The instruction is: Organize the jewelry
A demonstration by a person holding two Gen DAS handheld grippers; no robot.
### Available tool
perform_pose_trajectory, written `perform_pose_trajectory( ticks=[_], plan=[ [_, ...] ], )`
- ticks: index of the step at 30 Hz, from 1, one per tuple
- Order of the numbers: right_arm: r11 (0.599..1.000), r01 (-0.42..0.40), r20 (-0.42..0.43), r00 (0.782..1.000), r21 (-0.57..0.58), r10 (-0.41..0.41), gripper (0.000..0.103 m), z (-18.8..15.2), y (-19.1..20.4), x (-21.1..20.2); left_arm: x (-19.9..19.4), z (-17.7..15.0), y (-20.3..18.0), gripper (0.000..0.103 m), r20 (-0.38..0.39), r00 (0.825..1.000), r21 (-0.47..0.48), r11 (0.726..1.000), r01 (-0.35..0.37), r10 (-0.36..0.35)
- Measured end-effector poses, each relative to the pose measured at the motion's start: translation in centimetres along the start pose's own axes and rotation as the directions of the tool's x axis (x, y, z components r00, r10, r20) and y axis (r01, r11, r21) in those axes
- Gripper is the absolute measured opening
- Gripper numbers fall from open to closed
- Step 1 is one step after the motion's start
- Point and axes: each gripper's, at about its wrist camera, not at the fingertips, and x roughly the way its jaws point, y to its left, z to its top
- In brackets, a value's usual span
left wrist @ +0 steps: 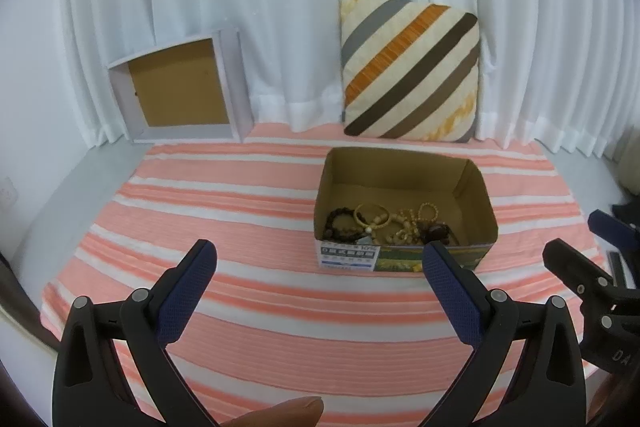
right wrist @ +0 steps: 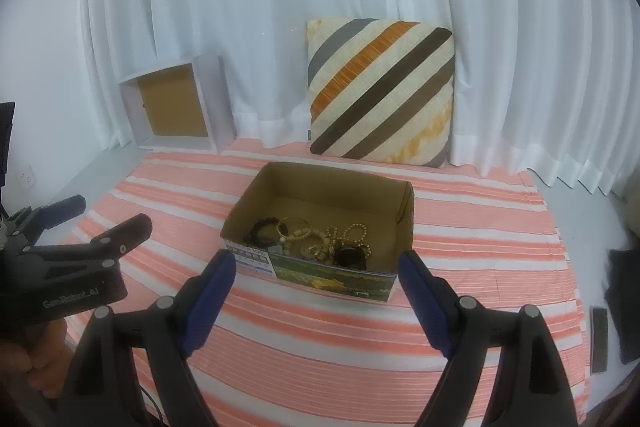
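- Right, the jewelry point(right wrist: 316, 241) sits heaped at the near end of an open cardboard box point(right wrist: 404, 227): dark bead bracelets, a yellow bangle, pale bead strings and a dark lump, all touching and overlapping.
- The box rests on a pink-and-white striped cloth point(right wrist: 480, 267), its far half bare.
- The right gripper point(right wrist: 318, 269) hangs just short of the box's near wall, its blue-padded jaws spread wide with nothing between them.
- The left gripper point(left wrist: 320, 259) hovers over the cloth to the left of the box, jaws likewise spread and empty; a fingertip point(left wrist: 296, 409) shows at the bottom of its view.
- Behind, a striped cushion point(right wrist: 380, 91) leans on the white curtain point(right wrist: 280, 7), and a white tray with a brown base point(right wrist: 176, 107) stands propped on edge at the back left, well apart from the box.
- The tangle looks like the main risk: closing on one strand could drag its neighbours up with it, and they might drop onto the cloth.
- The box seems light, so a jaw catching its near wall could shove or tip it.
- The beads are small and round; a pinch off-centre would likely slip.
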Motion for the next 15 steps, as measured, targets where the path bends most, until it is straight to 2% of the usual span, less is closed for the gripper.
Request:
perform_pose_trajectory(
  ticks=[15],
  plan=[
    [1.000,0.000,-0.003,1.000,0.001,0.000,0.085,0.06,0.39,-0.15,0.14,-0.08,-0.22,0.102,-0.009,1.000,0.006,1.000,-0.010,0.010]
  ],
)
